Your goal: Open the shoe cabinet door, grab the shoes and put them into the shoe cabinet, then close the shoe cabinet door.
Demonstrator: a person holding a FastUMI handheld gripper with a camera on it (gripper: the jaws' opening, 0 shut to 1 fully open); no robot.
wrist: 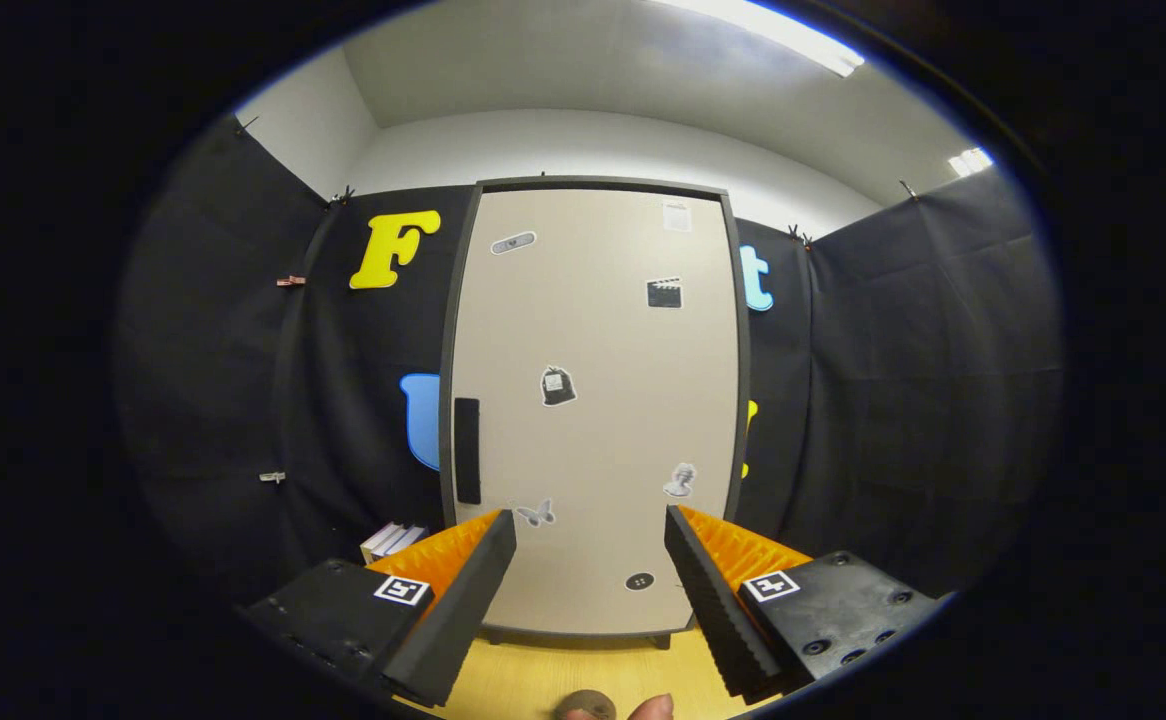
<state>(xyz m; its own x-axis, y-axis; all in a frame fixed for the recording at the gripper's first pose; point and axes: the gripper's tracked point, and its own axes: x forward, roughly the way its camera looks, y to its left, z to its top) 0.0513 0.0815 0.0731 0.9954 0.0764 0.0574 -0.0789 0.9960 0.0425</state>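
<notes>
we see the shoe cabinet (593,400) straight ahead of the gripper (591,525), standing upright on a light wooden floor (583,675) against the black cloth wall (903,400). its door (603,330) is closed, flush in a dark grey frame that runs round the top and both sides. door panel is plain beige, tall and rectangular with slightly rounded top corners. a dark vertical handle (467,450) sits on the door's left edge, a bit below mid height. several small stickers (558,385) are scattered over the panel: one near top left, one near top right, a dark one below that, one at centre, one lower right, a pale butterfly shape low left, a dark oval near the bottom. we can't read any detail on them. short dark feet show under the cabinet base. gripper fingers (473,590) are spread wide apart with nothing between them, both well short of the door; the lower part of the door shows through the gap. the handle is just above and beyond the left fingertip. a small stack of pale flat items (393,540) lies on the floor left of the cabinet, partly hidden behind the left finger; can't tell what they are. a fingertip of the person's hand (651,708) shows low between the fingers.
</notes>
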